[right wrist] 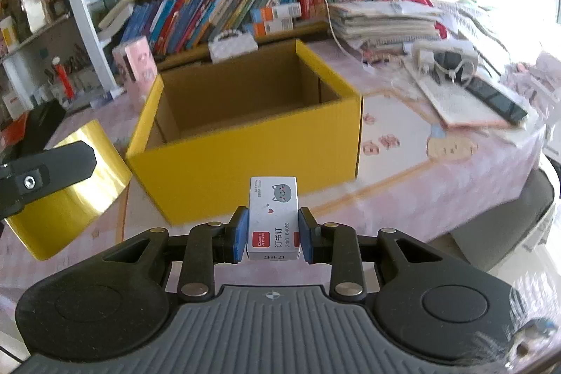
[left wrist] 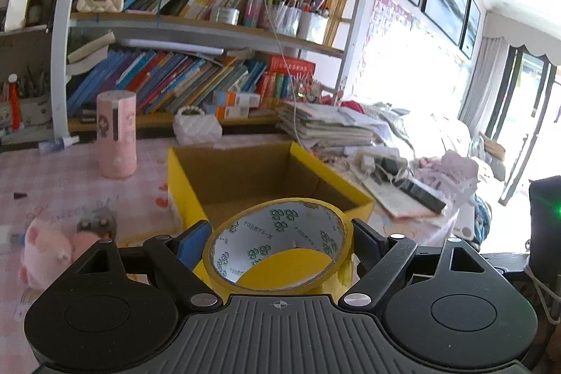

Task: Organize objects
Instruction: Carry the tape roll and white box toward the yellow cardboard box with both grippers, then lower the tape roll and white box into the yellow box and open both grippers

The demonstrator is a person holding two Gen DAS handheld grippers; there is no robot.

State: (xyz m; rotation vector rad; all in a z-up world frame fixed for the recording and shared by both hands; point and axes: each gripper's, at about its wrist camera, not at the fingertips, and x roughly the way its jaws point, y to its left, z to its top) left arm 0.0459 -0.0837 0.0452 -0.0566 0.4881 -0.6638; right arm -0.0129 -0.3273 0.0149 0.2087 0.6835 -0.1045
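My left gripper [left wrist: 278, 242] is shut on a roll of yellow tape [left wrist: 278, 246], its blue pads pressing the roll's two sides, just in front of an open yellow cardboard box [left wrist: 270, 179]. In the right wrist view the same roll of yellow tape [right wrist: 66, 188] shows at the left with one left finger [right wrist: 49, 172] against it. My right gripper [right wrist: 272, 233] is shut on a small white staples box [right wrist: 273, 216] with a grey cat print, held in front of the yellow box [right wrist: 245, 146], whose inside looks bare.
The box stands on a table with a pink patterned cloth [right wrist: 403, 163]. A pink cylinder [left wrist: 116, 135], a pink plush toy [left wrist: 45, 247], a white quilted purse [left wrist: 198, 126], stacked papers [left wrist: 326, 125] and a book with cables [right wrist: 470, 93] lie around it. Bookshelves [left wrist: 196, 23] rise behind.
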